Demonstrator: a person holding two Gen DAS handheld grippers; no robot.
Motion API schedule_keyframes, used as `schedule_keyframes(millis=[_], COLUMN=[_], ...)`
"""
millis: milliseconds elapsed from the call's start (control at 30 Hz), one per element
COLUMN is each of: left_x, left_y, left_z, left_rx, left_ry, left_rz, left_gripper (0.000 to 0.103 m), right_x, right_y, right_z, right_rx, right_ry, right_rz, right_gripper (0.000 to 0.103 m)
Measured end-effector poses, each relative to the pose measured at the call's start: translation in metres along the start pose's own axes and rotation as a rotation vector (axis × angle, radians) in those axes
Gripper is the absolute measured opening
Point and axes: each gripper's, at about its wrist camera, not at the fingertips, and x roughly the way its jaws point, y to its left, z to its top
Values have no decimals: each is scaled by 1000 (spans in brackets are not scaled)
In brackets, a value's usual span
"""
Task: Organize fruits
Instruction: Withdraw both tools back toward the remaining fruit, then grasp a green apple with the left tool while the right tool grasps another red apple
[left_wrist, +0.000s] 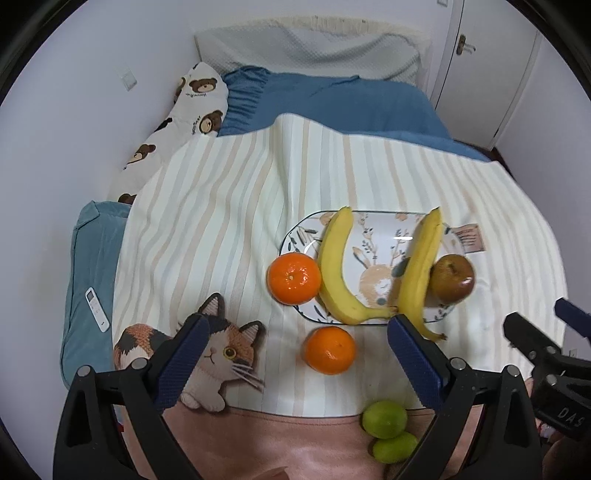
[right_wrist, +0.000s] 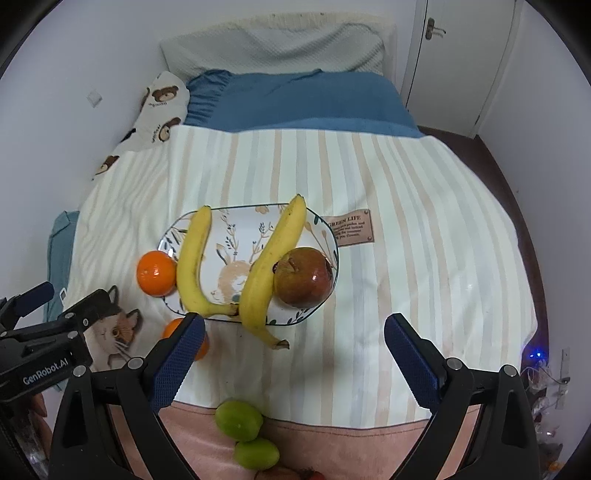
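An oval plate (left_wrist: 376, 229) (right_wrist: 243, 229) with a rabbit pattern lies on the striped bedspread. Two bananas (left_wrist: 338, 266) (left_wrist: 421, 266) and a red-brown apple (left_wrist: 452, 277) (right_wrist: 303, 277) rest on it. One orange (left_wrist: 294, 277) (right_wrist: 156, 273) leans on the plate's left rim. A second orange (left_wrist: 330, 350) lies in front of the plate, half hidden in the right wrist view (right_wrist: 173, 326). Two green limes (left_wrist: 384, 419) (right_wrist: 239, 420) lie on the pink strip nearest me. My left gripper (left_wrist: 297, 347) is open and empty above the near orange. My right gripper (right_wrist: 293, 347) is open and empty.
Blue pillows (left_wrist: 332, 99) and a bear-print cushion (left_wrist: 184, 122) lie at the bed's head. A cat picture (left_wrist: 218, 350) is on the bedspread at left. A remote (left_wrist: 96, 303) lies on a teal cushion at far left. A door (right_wrist: 461, 55) stands at the back right.
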Motion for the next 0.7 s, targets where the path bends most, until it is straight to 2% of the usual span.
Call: schedule_keyframes(millis=[167,333,467,567,700], left_x=[-22,-25,-4,23,57], left_y=[1,-1,-8,-12,-9], left_z=[-9,-33,-68,-99,-133], left_rx=[-17,15,85,122,127], left_ry=[-19,5,80,172,293], left_rz=[-26,-13,26,45,42], left_gripper=[99,99,99,99,99], right_x=[-24,-17,13,33,59], right_y=[1,-10,-17,-17,-16], right_z=[-11,-43,-94,-135,-183], right_rx=[13,53,58,63,68], right_ry=[-14,94,269,388,480], right_rz=[46,141,165,176,188], right_gripper=[100,103,103,103,103])
